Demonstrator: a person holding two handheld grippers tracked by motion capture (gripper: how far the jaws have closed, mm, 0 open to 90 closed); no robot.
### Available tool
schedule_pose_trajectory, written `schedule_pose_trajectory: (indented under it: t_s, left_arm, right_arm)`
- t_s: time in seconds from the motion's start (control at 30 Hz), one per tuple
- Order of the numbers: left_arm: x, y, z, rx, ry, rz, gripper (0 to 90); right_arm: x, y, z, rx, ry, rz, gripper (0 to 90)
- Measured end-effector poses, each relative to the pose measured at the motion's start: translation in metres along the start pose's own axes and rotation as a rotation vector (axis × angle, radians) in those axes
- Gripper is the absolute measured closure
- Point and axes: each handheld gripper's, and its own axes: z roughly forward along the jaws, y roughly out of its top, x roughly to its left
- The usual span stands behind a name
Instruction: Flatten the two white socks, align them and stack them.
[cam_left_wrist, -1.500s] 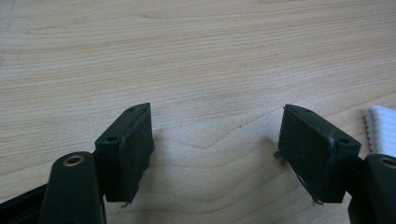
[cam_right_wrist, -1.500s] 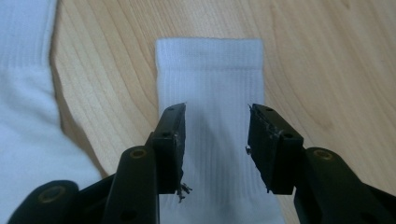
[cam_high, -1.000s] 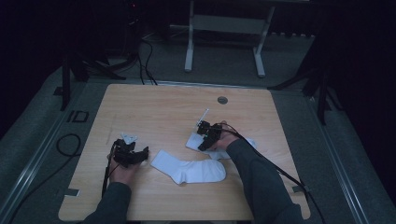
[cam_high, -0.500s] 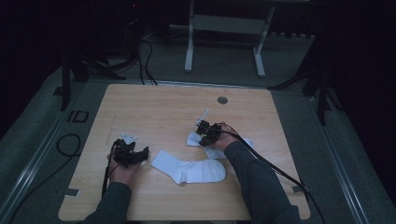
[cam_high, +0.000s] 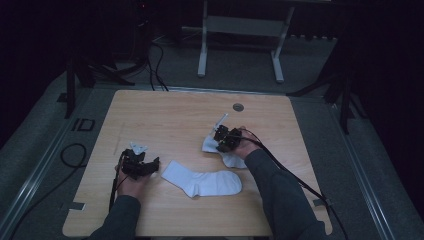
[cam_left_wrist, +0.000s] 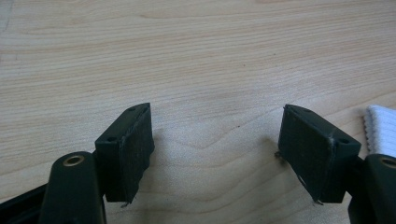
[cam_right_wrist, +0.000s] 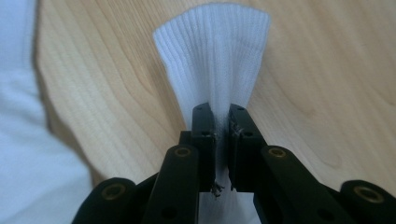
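A white sock (cam_high: 205, 182) lies flat near the middle of the wooden table (cam_high: 165, 115). My left gripper (cam_high: 150, 166) rests just left of its cuff (cam_left_wrist: 380, 128). In the left gripper view that gripper (cam_left_wrist: 217, 126) is open, with only bare wood between its jaws. A second white sock (cam_high: 232, 159) lies bunched under the right hand. My right gripper (cam_high: 216, 144) is shut on its ribbed cuff (cam_right_wrist: 215, 51). In the right gripper view the jaws (cam_right_wrist: 220, 116) have just closed, and the fabric is pinched between the pads.
A round grommet hole (cam_high: 238, 107) sits near the table's far edge. A black cable (cam_high: 295, 175) trails from the right gripper over the right edge. The flat sock (cam_right_wrist: 28, 163) appears as a white blur at the left of the right gripper view. A metal stand (cam_high: 240, 30) is beyond the table.
The right hand has edged slightly toward the far side at the second sock's cuff. The left hand and the flat sock have stayed put.
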Motion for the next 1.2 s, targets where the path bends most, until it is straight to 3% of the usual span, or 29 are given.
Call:
schedule_pose_trajectory:
  t_s: [0.17,0.5,0.67,1.2]
  left_arm:
    - [0.000,0.000,0.000,-0.001,0.000,-0.001,26.5]
    - [-0.001,0.000,0.000,-0.001,-0.002,0.000,26.6]
    - [-0.001,0.000,0.000,-0.001,-0.002,-0.002,26.5]
    - [-0.001,0.000,0.000,0.000,-0.002,0.000,26.5]
  right_arm:
    - [0.001,-0.003,-0.024,-0.043,-0.008,-0.007,82.0]
    - [0.021,-0.014,-0.069,-0.117,-0.021,-0.063,81.6]
    - [0.029,-0.020,-0.082,-0.122,-0.034,-0.084,81.6]
    - [0.057,-0.036,-0.123,-0.222,-0.023,-0.118,81.6]
